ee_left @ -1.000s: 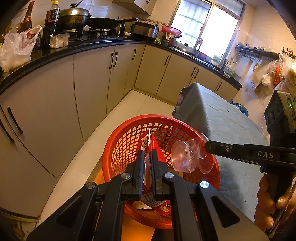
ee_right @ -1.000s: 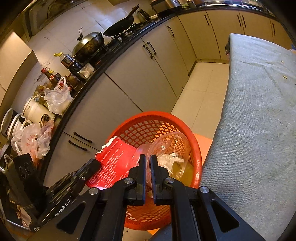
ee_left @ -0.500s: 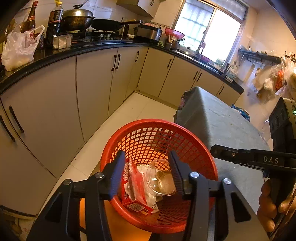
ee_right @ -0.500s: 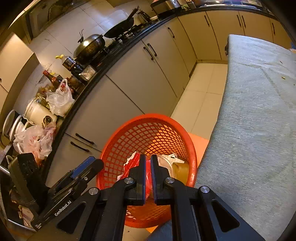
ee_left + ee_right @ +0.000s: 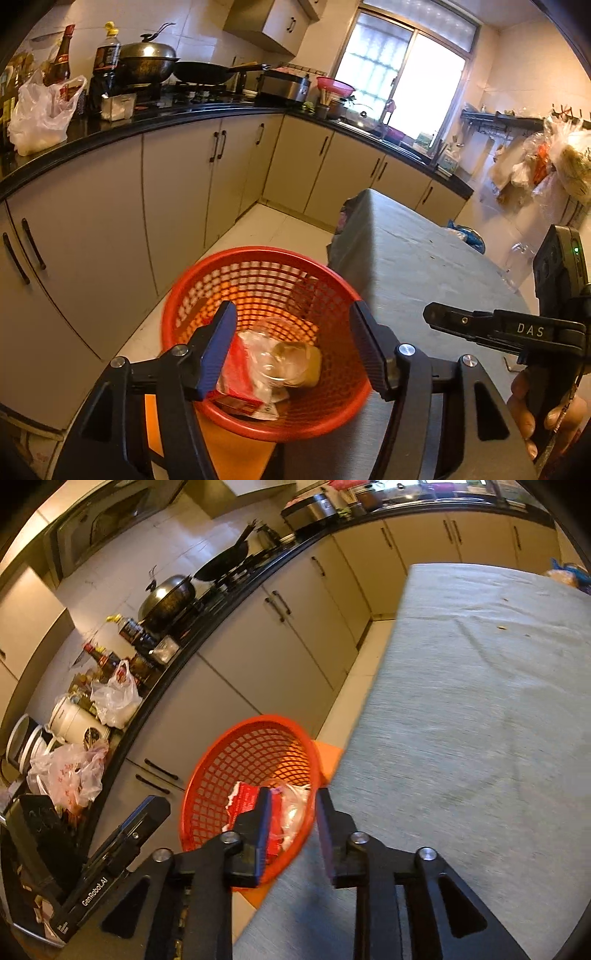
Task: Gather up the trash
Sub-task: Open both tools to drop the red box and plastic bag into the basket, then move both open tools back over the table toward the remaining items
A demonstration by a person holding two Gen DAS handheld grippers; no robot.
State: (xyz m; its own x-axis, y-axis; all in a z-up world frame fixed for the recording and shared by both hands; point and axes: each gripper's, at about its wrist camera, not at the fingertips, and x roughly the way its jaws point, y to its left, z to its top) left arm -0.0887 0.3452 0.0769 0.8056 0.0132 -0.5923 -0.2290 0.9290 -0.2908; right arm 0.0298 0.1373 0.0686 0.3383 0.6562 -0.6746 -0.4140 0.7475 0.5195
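A red mesh basket (image 5: 258, 280) (image 5: 236, 768) stands beside the grey-covered table (image 5: 413, 266) (image 5: 480, 720). At its bottom lie a red snack wrapper (image 5: 236, 373) (image 5: 245, 799) and a crumpled clear plastic cup (image 5: 280, 358) (image 5: 295, 808). Above the basket my left gripper (image 5: 291, 332) hangs with its jaws opening and nothing between its pads. My right gripper (image 5: 293, 812) is over the basket's near rim at the table edge; its jaws are opening too, and they hold nothing. The right gripper (image 5: 480, 325) also shows in the left wrist view, over the table.
Beige cabinets under a black counter (image 5: 166, 118) curve along the left, loaded with pots, bottles and plastic bags (image 5: 114, 698). An orange mat (image 5: 236, 450) lies under the basket. A person's hand (image 5: 535, 417) grips the right tool. Bags hang on the far right wall (image 5: 561, 158).
Both grippers were shut on trash over the basket, the left on the red wrapper, the right on the clear cup. Both pieces dropped in, the jaws opened, and both grippers drew back.
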